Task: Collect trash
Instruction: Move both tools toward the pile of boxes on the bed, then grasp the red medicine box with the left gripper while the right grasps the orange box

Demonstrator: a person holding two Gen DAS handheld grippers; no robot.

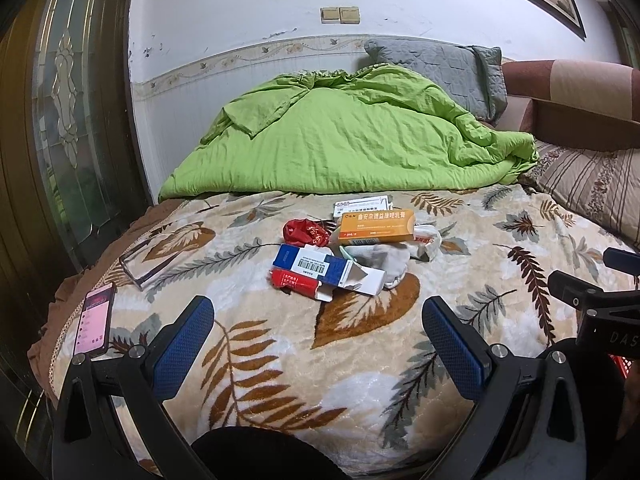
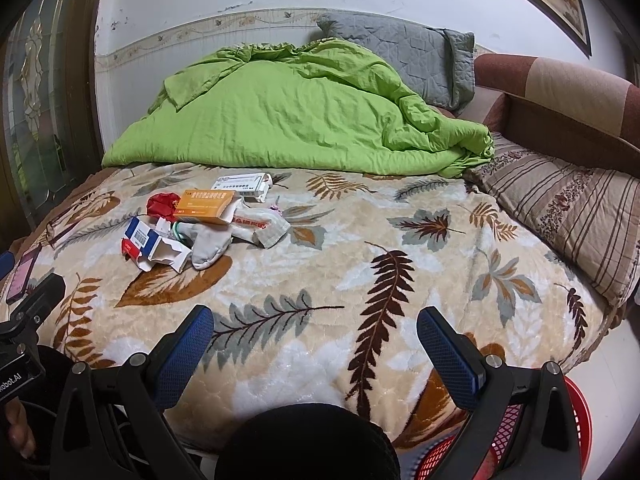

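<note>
A pile of trash lies on the leaf-patterned blanket [image 1: 360,360]: an orange box [image 1: 376,226], a torn blue-and-white box [image 1: 320,268], a red crumpled wrapper [image 1: 306,232], a white box [image 1: 362,205] and grey-white socks [image 1: 384,258]. The same pile shows at the left in the right wrist view, with the orange box [image 2: 205,206] and the blue box [image 2: 154,246]. My left gripper [image 1: 318,320] is open and empty, short of the pile. My right gripper [image 2: 316,328] is open and empty, to the right of the pile.
A phone [image 1: 96,320] lies at the bed's left edge beside a clear rectangular piece [image 1: 148,264]. A green quilt [image 1: 340,140] and pillows [image 2: 560,208] fill the back. A red mesh basket [image 2: 576,412] stands below the bed's right corner.
</note>
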